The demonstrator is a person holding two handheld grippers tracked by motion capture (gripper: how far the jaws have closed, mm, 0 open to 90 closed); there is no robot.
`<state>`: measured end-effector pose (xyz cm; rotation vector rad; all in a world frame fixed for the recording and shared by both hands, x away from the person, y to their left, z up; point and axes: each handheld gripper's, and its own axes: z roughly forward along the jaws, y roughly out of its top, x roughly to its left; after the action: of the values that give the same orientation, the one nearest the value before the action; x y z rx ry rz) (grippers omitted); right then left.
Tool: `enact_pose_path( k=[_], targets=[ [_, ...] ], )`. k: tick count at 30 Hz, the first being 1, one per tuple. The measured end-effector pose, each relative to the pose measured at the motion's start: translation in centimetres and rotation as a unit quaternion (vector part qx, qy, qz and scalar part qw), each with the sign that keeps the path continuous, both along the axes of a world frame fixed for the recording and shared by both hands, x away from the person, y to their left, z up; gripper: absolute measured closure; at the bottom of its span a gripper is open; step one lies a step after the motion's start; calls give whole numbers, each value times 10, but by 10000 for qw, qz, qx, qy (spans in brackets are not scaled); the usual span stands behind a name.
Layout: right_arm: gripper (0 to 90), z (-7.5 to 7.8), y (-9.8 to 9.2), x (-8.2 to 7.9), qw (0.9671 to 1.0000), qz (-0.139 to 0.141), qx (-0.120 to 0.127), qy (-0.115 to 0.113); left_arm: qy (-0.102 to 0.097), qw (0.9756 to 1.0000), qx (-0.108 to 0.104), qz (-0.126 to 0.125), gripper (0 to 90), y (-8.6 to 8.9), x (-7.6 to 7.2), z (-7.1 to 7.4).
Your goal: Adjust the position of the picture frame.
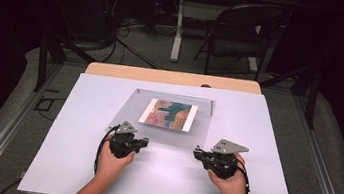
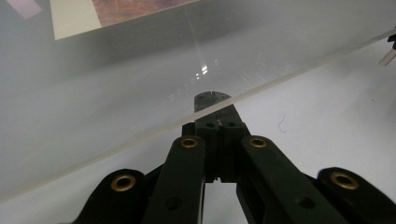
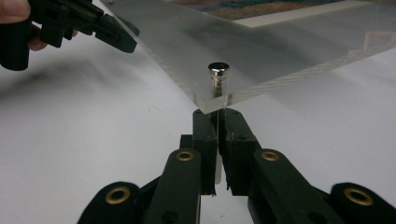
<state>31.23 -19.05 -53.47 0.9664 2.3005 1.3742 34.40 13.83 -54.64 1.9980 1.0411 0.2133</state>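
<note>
A clear acrylic sheet (image 1: 127, 116) (image 2: 116, 93) (image 3: 280, 51) lies over a colourful picture (image 1: 168, 114) (image 2: 135, 9) (image 3: 261, 9) on the white board (image 1: 249, 188). My left gripper (image 1: 145, 144) (image 2: 212, 105) (image 3: 126, 44) is shut, its tips tucked under the sheet's near edge and seen through the plastic. My right gripper (image 1: 196, 153) (image 3: 217, 116) is at the sheet's near right corner. It is shut on the lower end of a small metal standoff (image 3: 218, 74) that passes through that corner. The near edge of the sheet sits a little off the board.
Another standoff (image 1: 212, 107) stands at the sheet's far right corner. A wooden tabletop edge (image 1: 172, 77) runs behind the white board. Beyond it on the floor are a folding chair (image 1: 238, 35), a white table leg (image 1: 178, 27) and loose cables (image 1: 122, 35).
</note>
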Motion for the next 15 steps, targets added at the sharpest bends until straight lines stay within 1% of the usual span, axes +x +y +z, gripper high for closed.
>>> enact_pose_path(
  k=[4, 7, 8, 9, 10, 12, 13, 14, 15],
  targets=[
    [851, 0, 4, -3, 10000, 43, 26, -22, 18, 10000, -43, 10, 900, 2, 1, 2],
    [853, -1, 8, -7, 9999, 135, 37, -8, 77, 9999, -51, 79, 900, 4, 4, 1],
    [853, -1, 9, -8, 9999, 166, 18, -2, 142, 9997, -120, 125, 900, 6, 6, 1],
    [853, -1, 9, -8, 9999, 166, 18, -2, 142, 9997, -120, 125, 900, 6, 6, 1],
    [854, -2, 13, -11, 9997, 225, 24, 20, 139, 9997, -119, 154, 900, 7, 7, 0],
    [854, -2, 14, -13, 9997, 252, 22, 19, 198, 9996, -166, 140, 900, 8, 10, 1],
    [854, -3, 16, -15, 9996, 289, 26, 38, 184, 9996, -168, 142, 900, 8, 12, 0],
    [854, -4, 21, -20, 9994, 343, 42, 60, 205, 9996, -150, 117, 900, 7, 14, 1],
    [854, -4, 21, -20, 9994, 343, 42, 60, 192, 9996, -165, 125, 900, 6, 14, 0]
  ],
)
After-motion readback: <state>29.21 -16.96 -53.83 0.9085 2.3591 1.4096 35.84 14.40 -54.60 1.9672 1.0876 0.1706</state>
